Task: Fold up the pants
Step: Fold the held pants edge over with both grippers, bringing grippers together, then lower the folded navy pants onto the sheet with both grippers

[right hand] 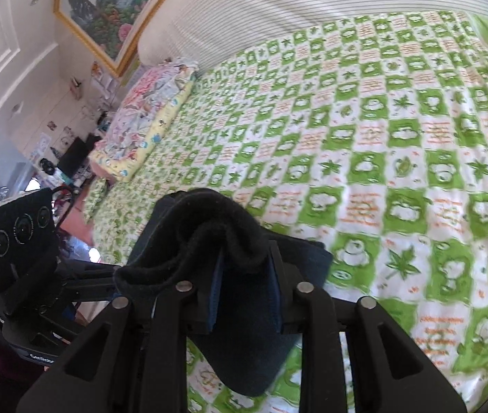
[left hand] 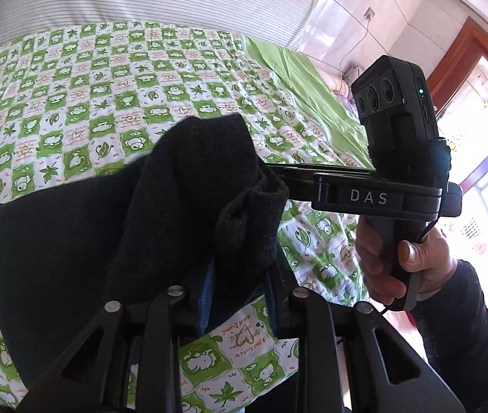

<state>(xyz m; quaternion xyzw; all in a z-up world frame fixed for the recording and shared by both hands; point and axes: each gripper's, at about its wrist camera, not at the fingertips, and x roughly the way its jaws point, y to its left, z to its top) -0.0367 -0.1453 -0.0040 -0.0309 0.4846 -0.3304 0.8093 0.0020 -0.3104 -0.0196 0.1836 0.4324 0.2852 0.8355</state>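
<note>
- bedspread in green and white checks, printed with leaves, little cartoon animals and orange writing, fills most of both wrist views; it lies fairly flat with light wrinkles.
- a plain green sheet shows past the quilt's edge toward the upper right of the left wrist view.
- a pale striped headboard or bolster runs across the top of both views, behind the quilt.
- in the upper left of the right wrist view a gold-framed painting of trees and flowers hangs on a cream panelled wall, above a folded floral quilt that sits at the bed's edge.
- below that, at the left edge, lies a cluttered, blurred area of small items that i cannot make out.
- in the left wrist view a wood-framed window glows bright at the right, and a cable hangs from a wall socket at the top.
- the black pants are bunched and lifted at the centre of both views, the rest lying dark on the quilt at the lower left of the left wrist view.
- the left gripper is closed on a fold of the pants, cloth pinched between its blue pads.
- the right gripper is likewise clamped on the pants, fabric humped over its fingers.
- in the left wrist view the right gripper's body, marked "das", crosses the right side, held by a bare hand in a dark sleeve.
</note>
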